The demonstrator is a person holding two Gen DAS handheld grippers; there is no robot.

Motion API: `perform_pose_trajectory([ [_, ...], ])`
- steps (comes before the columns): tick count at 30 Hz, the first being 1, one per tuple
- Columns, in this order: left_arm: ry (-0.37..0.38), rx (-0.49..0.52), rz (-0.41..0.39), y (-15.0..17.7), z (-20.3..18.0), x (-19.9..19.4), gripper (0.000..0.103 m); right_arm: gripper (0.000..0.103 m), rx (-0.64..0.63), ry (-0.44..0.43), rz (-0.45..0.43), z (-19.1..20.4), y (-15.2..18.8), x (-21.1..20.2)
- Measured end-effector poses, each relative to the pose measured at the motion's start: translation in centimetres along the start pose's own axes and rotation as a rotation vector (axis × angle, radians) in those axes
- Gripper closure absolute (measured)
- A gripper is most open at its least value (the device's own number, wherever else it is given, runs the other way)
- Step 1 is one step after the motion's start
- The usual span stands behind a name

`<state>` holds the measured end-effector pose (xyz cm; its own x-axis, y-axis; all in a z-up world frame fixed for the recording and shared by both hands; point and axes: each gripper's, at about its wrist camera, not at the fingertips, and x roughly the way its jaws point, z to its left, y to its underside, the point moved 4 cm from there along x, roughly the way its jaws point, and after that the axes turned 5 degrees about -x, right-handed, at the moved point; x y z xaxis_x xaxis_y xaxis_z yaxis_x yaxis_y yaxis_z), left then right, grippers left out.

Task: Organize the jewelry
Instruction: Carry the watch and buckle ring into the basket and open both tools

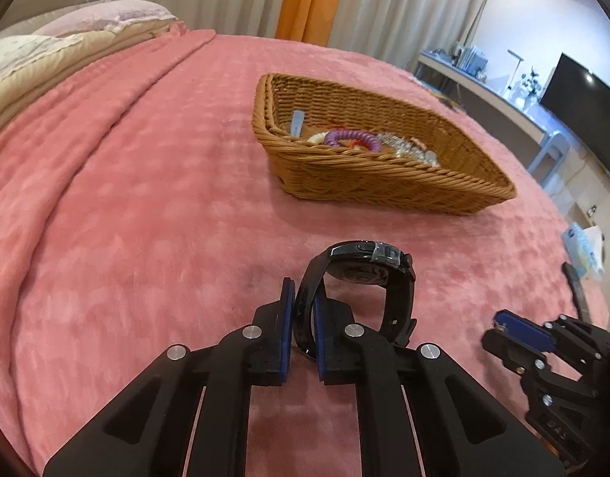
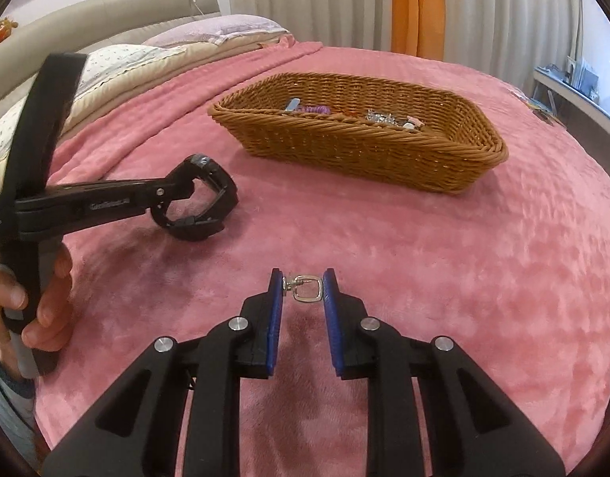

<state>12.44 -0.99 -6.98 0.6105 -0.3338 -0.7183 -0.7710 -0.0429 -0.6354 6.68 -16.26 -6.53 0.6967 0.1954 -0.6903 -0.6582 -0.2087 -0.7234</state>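
Lying crosswise between tongs (image 2: 303, 288): metal ring (image 2: 306, 289)

The left gripper (image 1: 304, 310) is pinching a black watch (image 1: 364, 266) by its strap above the pink blanket (image 1: 146, 198), near the wicker basket (image 1: 384, 183) lying farther right.

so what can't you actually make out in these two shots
- Wicker basket: its near wall hides most of the contents in both views; the silver pieces are too small to identify.
- Black watch: dial faces away in the left wrist view; the left tool covers part of the strap.
- Silver ring in the right tool: too small to identify.
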Motion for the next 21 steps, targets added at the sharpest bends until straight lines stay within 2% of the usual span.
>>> perform_pose_trajectory([
  [5,0.030,-0.043,-0.040,0.1,-0.3,-2.1,0.096,0.085,0.038,0.000,-0.052,-0.8,-1.0,-2.4],
  [9,0.035,-0.050,-0.105,-1.4,-1.6,-4.6,0.096,0.085,0.064,0.009,-0.125,-1.9,-3.4,-5.4],
  [16,0.051,-0.030,-0.227,-7.5,-4.9,-7.8,0.096,0.085,0.048,0.074,-0.304,-5.2,-10.8,-9.1],
  [21,0.041,-0.041,-0.283,-12.2,-5.9,-6.9,0.096,0.085,0.060,0.084,-0.350,-7.6,-15.9,-7.3],
])
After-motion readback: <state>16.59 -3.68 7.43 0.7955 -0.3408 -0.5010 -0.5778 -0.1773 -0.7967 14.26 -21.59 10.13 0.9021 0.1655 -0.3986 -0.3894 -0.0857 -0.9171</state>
